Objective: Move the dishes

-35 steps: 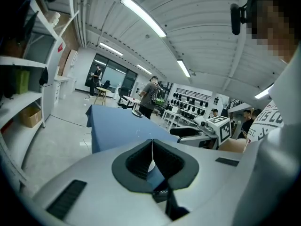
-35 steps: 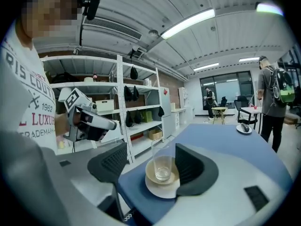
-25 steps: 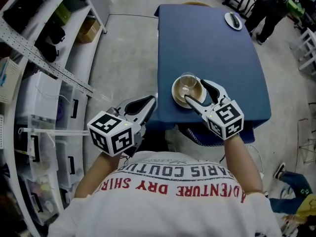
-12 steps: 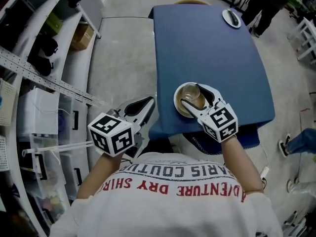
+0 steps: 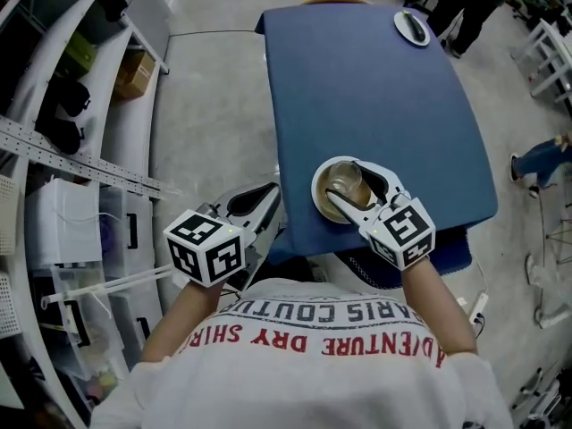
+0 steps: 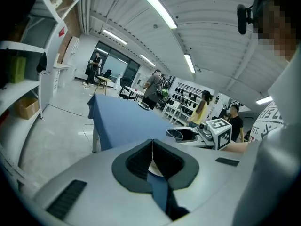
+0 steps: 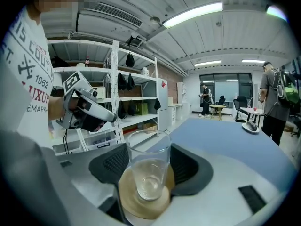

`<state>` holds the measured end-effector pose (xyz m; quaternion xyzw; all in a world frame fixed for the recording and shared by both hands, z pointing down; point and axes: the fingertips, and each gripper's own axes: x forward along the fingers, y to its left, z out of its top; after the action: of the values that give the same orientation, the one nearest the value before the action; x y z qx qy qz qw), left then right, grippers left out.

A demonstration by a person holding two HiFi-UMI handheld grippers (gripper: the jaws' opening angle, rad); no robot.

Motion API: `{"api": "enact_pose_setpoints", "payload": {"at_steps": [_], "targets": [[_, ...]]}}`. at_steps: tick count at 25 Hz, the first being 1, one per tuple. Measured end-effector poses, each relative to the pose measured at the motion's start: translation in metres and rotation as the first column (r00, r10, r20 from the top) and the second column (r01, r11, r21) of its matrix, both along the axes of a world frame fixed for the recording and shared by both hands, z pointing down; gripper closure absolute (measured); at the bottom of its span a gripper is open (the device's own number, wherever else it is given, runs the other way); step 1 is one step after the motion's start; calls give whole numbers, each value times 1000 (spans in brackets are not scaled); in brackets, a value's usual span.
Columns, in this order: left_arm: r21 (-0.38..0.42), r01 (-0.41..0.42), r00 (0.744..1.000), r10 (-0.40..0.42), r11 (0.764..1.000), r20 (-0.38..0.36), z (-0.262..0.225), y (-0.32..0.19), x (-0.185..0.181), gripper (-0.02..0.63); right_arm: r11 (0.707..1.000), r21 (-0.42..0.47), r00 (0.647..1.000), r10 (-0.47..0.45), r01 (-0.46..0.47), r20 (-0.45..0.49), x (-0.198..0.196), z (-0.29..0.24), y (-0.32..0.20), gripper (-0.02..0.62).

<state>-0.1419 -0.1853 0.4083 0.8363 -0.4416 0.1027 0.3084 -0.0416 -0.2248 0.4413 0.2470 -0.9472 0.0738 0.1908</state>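
The right gripper (image 5: 342, 180) has slid in further, so the glass (image 7: 149, 166) now sits deep between its jaws and not just at the tips. The jaws have just been closing a little, too. To me that means the grab is about to happen — the glass is lined up, and the hand only needs to squeeze.

The glass stands up straight on a small round plate (image 5: 319, 172) at the near edge of the blue table (image 5: 375, 88). The jaws are wide apart, one on each side of the glass. The dark pads (image 7: 109, 163) are just beside the glass walls. I do not think they press on it yet, and it is hard to see if they touch. The jaws reach in over the small plate.

The left gripper (image 5: 271, 190) hangs beside the table's near left corner, off the table. Its jaws are together, tip to tip, and hold nothing.

At the far end of the table lies another plate (image 5: 412, 27) — well apart from both grippers. My guess is that the glass and its small plate get moved first.
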Motion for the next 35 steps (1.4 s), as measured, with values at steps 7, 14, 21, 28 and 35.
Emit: {"api": "enact_pose_setpoints", "payload": {"at_steps": [7,14,21,28,35], "targets": [[-12,-24,1000,24,1000,-8,6,-13,1,578,999,-36,1000,4,-3,14,0,1,-5,314],[-26,-24,1000,24,999,-11,10,-22,1,578,994,-110,998,34,-28,56,7,-8,-10,314],[-35,-17,1000,16,999,-14,11,-35,-4,578,997,-82,995,-1,9,102,-1,-42,-19,314],[-38,-5,1000,4,999,-10,8,-49,-13,578,999,-43,993,-25,30,115,-17,-63,-45,314],[-40,15,1000,-15,999,-1,2,-62,-19,578,997,-73,996,25,-18,86,-19,-48,-87,314]]}}
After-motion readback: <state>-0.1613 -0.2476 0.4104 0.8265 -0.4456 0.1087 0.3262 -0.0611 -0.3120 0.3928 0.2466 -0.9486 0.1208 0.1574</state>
